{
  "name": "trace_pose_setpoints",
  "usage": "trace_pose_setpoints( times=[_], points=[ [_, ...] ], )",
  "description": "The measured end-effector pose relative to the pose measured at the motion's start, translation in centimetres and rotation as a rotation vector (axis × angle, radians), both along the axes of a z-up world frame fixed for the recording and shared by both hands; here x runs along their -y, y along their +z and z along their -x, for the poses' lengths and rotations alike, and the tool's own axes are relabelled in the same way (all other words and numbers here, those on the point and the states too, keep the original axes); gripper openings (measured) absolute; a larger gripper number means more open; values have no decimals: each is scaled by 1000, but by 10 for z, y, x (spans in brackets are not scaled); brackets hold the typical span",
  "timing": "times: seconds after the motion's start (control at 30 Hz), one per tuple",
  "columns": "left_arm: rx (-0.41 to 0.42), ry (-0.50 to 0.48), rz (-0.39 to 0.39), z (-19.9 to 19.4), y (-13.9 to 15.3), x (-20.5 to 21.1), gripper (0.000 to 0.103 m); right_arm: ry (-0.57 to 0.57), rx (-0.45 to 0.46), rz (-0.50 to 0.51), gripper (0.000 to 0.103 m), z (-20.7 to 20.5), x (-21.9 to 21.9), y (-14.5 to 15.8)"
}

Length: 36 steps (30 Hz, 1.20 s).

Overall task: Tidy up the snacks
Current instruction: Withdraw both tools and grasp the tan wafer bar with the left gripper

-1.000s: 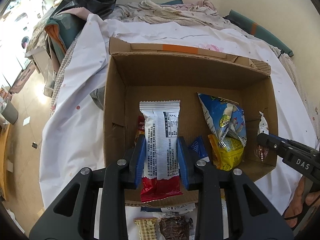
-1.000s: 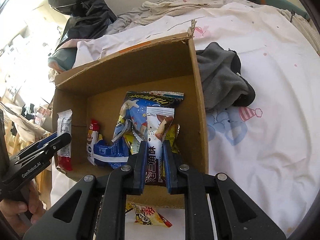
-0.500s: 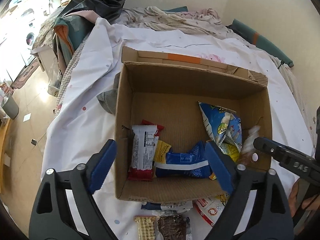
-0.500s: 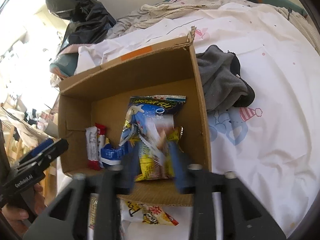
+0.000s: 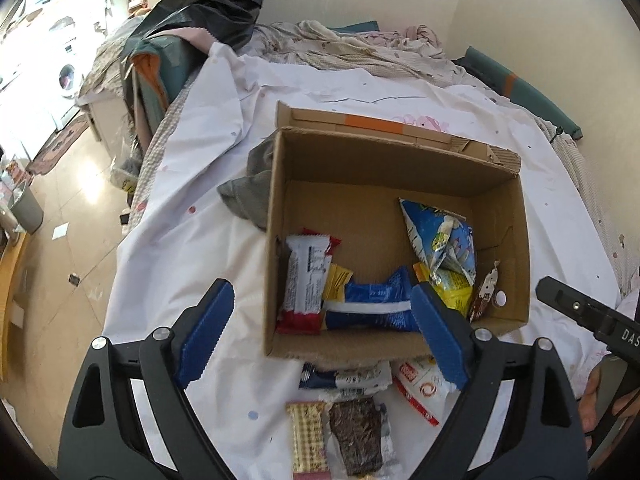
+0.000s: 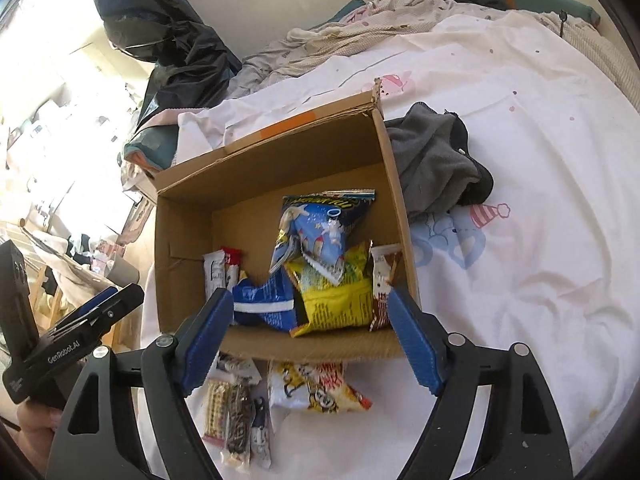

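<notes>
While snacks lie in cardboard box (image 5: 400, 344), left claw (image 5: 320, 332) and right claw (image 6: 310, 336) spread wide, gripping nothing.

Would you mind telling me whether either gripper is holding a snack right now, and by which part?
Nothing is held: the left gripper and right gripper both have open, empty jaws.

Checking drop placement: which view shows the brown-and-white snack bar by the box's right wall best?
Right wrist: the brown-and-white snack bar stands facing it, mostly unobstructed. Left wrist shows the bar small and edge-on, partly behind a gripper finger.
</notes>
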<state>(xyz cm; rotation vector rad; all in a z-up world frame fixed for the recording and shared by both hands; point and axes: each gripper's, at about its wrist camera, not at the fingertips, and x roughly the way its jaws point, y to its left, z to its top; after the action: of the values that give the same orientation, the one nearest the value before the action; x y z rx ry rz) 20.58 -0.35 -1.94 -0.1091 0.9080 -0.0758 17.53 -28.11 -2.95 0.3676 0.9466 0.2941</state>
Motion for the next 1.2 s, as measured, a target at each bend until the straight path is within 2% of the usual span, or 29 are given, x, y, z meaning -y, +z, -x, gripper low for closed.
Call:
trace_pose_setpoints(
  times=[0.27,0.7,0.93,1.03,1.2],
  points=[
    [-18,33,3,32,1,-16,88,-4,-20,-37,86,31,4,-1],
    [-129,128,63,62,-21,-41,88,-8,-111,-91,90,64,4,-22],
    [-264,176,100,56,-57,-47,85,-2,-135,-95,90,63,3,-29],
    [-326,159,85,51,-76,-40,79,-14,-142,-111,90,60,5,-30],
    [-416,103,45,49,-103,-21,78,-28,-161,-139,90,54,8,-34]
  ],
)
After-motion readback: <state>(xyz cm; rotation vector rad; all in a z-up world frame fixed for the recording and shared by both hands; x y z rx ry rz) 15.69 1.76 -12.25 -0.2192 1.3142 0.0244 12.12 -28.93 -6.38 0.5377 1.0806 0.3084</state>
